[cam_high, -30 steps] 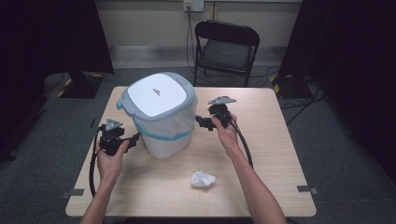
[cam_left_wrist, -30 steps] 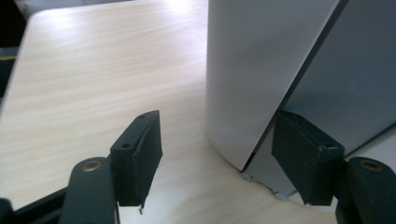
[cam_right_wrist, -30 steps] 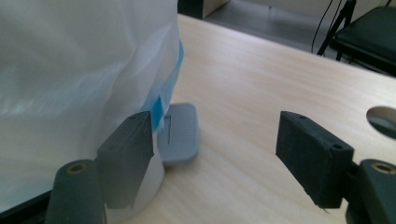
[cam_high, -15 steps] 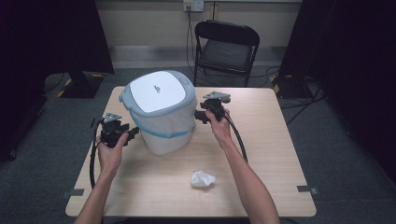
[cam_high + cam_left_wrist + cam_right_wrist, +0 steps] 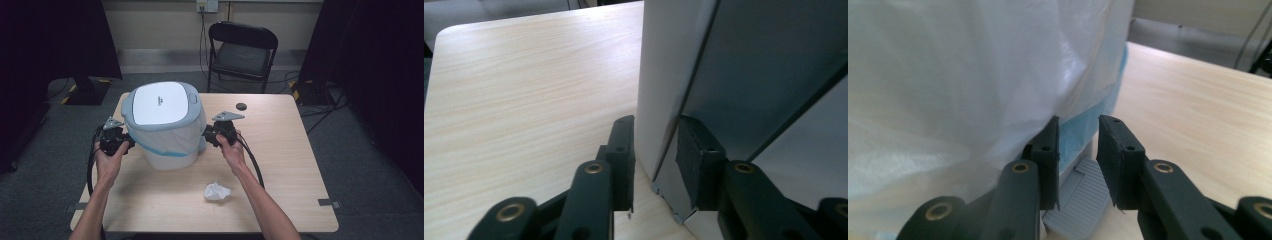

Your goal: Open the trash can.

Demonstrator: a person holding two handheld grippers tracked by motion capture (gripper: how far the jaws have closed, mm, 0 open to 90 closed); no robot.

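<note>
White plastic bin (image 5: 165,127), lined with a thin bag (image 5: 167,140), stands on the wooden table (image 5: 280,165), left of centre in the high view. We hold the left gripper (image 5: 116,142) at the bin's 9 o'clock and the right gripper (image 5: 214,135) at its 3 o'clock, each hand wrapped round its body.

Left gripper view: our jaws have just been closing; a corner edge of the bin (image 5: 664,100) sits between the pads, with a gap still on either side.

Right gripper view: jaws likewise just closing, narrow gap left; the bag (image 5: 973,75) and its blue band (image 5: 1083,130) lie between them, a grey pedal (image 5: 1075,195) below. We cannot tell whether the pads press yet.

Crumpled tissue (image 5: 217,191) lies at the bin's 5 o'clock, apart from both grippers.
</note>
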